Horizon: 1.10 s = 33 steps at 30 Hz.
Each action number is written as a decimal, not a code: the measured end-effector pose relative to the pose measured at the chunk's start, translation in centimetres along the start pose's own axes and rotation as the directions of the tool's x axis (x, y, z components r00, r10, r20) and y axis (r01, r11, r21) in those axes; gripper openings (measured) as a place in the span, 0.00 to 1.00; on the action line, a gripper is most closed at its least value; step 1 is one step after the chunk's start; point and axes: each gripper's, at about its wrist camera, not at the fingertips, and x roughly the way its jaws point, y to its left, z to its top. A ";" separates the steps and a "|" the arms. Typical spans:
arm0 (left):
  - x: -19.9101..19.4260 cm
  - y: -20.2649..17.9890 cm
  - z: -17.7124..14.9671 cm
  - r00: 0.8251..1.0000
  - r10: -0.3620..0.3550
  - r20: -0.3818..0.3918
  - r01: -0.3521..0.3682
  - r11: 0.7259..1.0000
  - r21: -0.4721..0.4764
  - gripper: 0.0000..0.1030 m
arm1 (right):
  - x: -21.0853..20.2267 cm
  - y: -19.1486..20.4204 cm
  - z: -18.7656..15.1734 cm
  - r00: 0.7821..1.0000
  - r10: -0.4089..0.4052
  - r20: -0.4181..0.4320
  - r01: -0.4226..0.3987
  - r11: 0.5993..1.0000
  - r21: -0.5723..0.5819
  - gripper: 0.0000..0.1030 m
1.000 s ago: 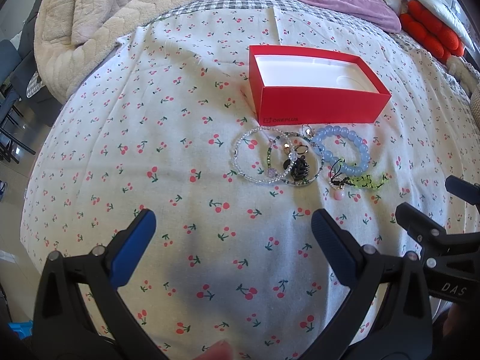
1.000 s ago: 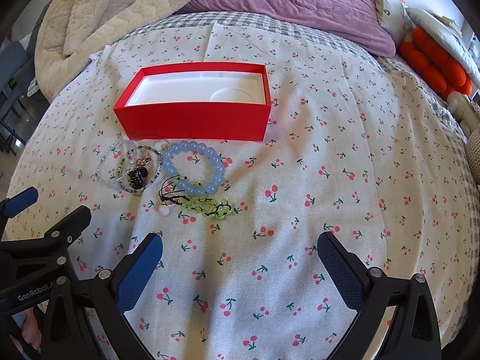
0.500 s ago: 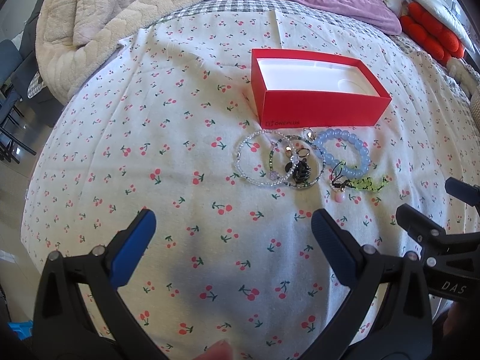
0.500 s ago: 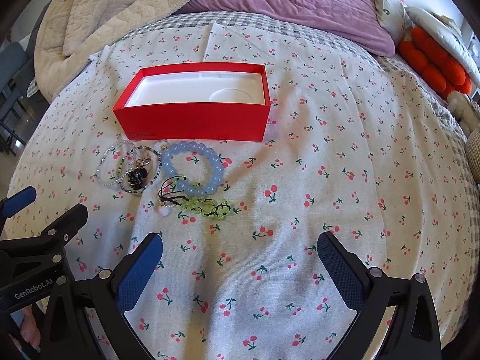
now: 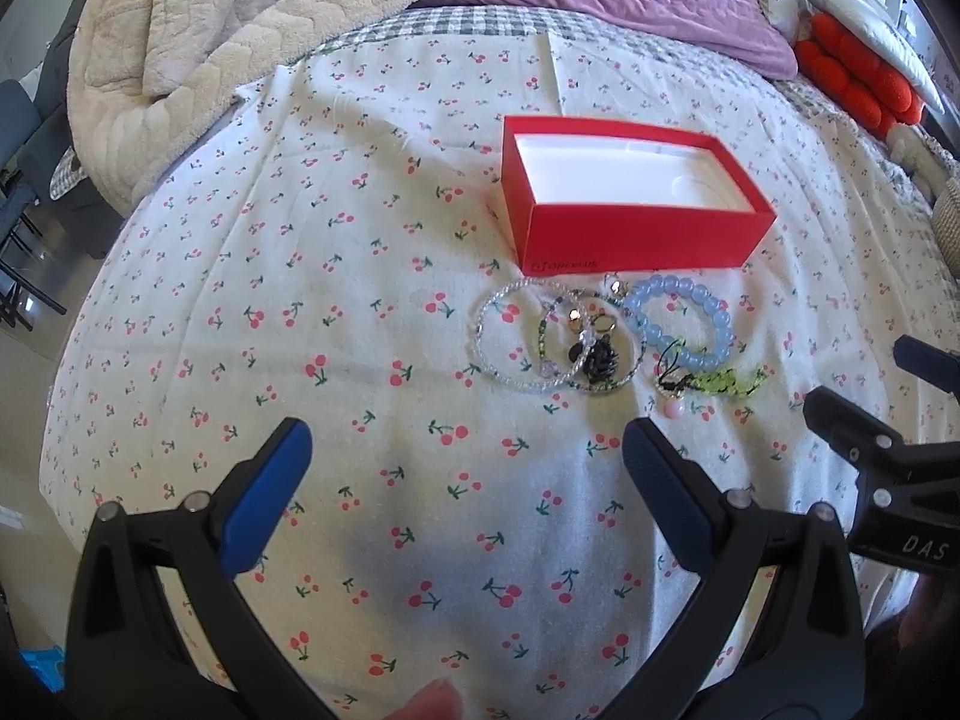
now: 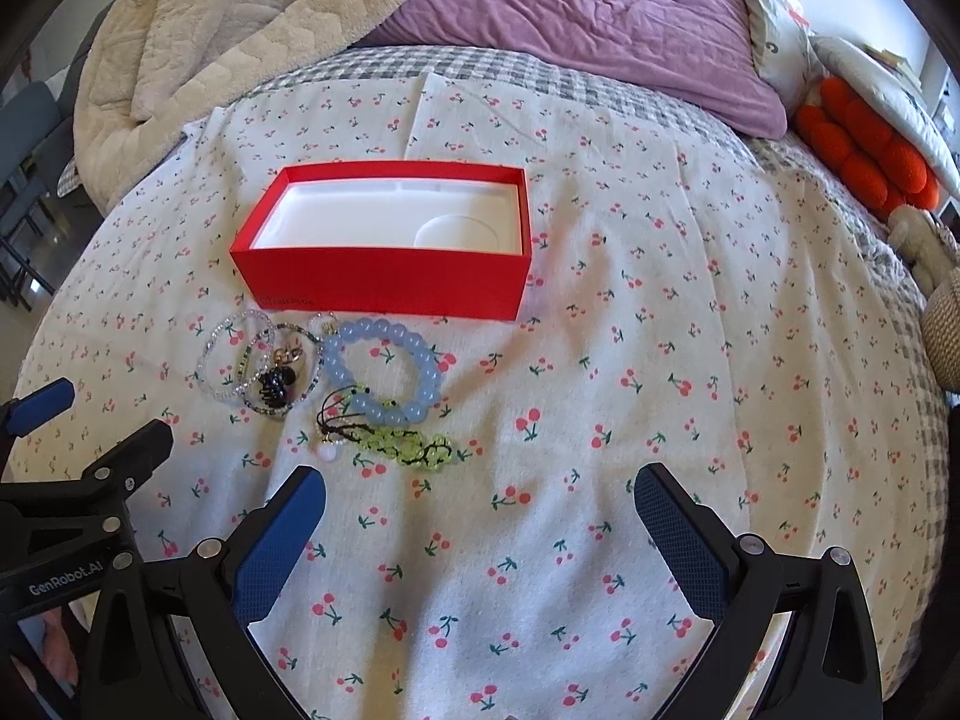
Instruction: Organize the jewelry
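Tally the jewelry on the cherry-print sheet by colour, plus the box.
Clear beaded bracelet: 1
Pale blue round-bead bracelet: 1
Green-and-dark small-bead bracelet with charms: 1
Yellow-green beaded strand on black cord: 1
Open red cardboard box, white insert, nothing in it: 1
Total: 5

Both wrist views overlook the same red box (image 5: pixel 636 204).
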 end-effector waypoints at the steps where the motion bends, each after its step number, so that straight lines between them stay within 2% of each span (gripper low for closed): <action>1: -0.1 0.1 0.2 1.000 -0.027 -0.002 0.027 1.000 0.003 1.00 | -0.1 -0.1 0.2 1.000 0.003 0.001 -0.003 1.000 -0.006 1.00; 5: -1.0 0.3 1.7 0.995 -0.095 0.012 0.094 0.994 0.056 1.00 | 0.4 -1.3 1.2 0.999 0.048 -0.011 -0.048 0.999 0.020 1.00; 8: -0.9 0.8 3.5 0.994 -0.112 0.018 0.110 0.992 0.066 1.00 | 1.4 -2.4 2.3 0.992 0.108 -0.067 -0.104 0.993 0.062 1.00; 11: 0.5 1.5 5.5 0.993 -0.114 -0.013 0.114 0.992 0.062 1.00 | 2.8 -3.4 3.8 0.964 0.239 -0.114 -0.224 0.966 0.128 1.00; 12: 1.1 1.7 5.7 0.993 -0.110 -0.030 0.112 0.992 0.061 0.99 | 3.5 -3.7 4.2 0.957 0.268 -0.114 -0.249 0.956 0.154 1.00; 13: 2.0 1.9 6.0 0.993 -0.112 -0.045 0.114 0.992 0.055 0.97 | 4.0 -3.8 4.5 0.958 0.271 -0.096 -0.254 0.954 0.161 1.00; 14: 2.7 2.2 6.0 0.992 -0.117 -0.052 0.119 0.992 0.048 0.96 | 4.3 -3.8 4.6 0.963 0.258 -0.079 -0.243 0.958 0.155 0.97; 15: 3.7 2.6 5.8 0.990 -0.122 -0.065 0.125 0.992 0.037 0.95 | 5.1 -3.8 4.6 0.960 0.269 -0.083 -0.253 0.954 0.163 0.91; 18: 6.6 3.7 4.9 0.987 -0.122 -0.103 0.122 0.992 -0.008 0.86 | 7.8 -3.6 3.9 0.939 0.320 -0.123 -0.295 0.937 0.185 0.71; 20: 8.3 4.2 4.5 0.976 -0.158 -0.147 0.154 0.987 -0.037 0.75 | 8.9 -3.3 3.7 0.925 0.362 -0.120 -0.336 0.922 0.191 0.70; 21: 8.9 4.2 4.4 0.972 -0.172 -0.160 0.168 0.985 -0.042 0.75 | 9.2 -3.2 3.7 0.921 0.371 -0.116 -0.346 0.919 0.188 0.70; 24: 9.1 3.5 4.5 0.978 -0.166 -0.124 0.171 0.985 0.028 0.73 | 9.8 -2.7 4.0 0.931 0.352 -0.092 -0.339 0.931 0.135 0.69; 25: 9.0 3.2 4.6 0.979 -0.170 -0.116 0.176 0.983 0.047 0.70 | 9.9 -2.6 4.2 0.934 0.347 -0.083 -0.336 0.934 0.119 0.69; 26: 8.9 3.0 4.6 0.979 -0.174 -0.106 0.182 0.981 0.067 0.66 | 10.2 -2.6 4.4 0.938 0.338 -0.077 -0.329 0.938 0.110 0.66; 30: 9.1 2.5 4.6 0.980 -0.175 -0.098 0.186 0.976 0.110 0.60 | 11.0 -2.4 4.9 0.950 0.304 -0.066 -0.299 0.951 0.072 0.55; 33: 9.1 2.3 4.7 0.978 -0.184 -0.100 0.197 0.970 0.140 0.50 | 11.4 -1.6 4.6 0.962 0.263 -0.069 -0.262 0.965 0.024 0.52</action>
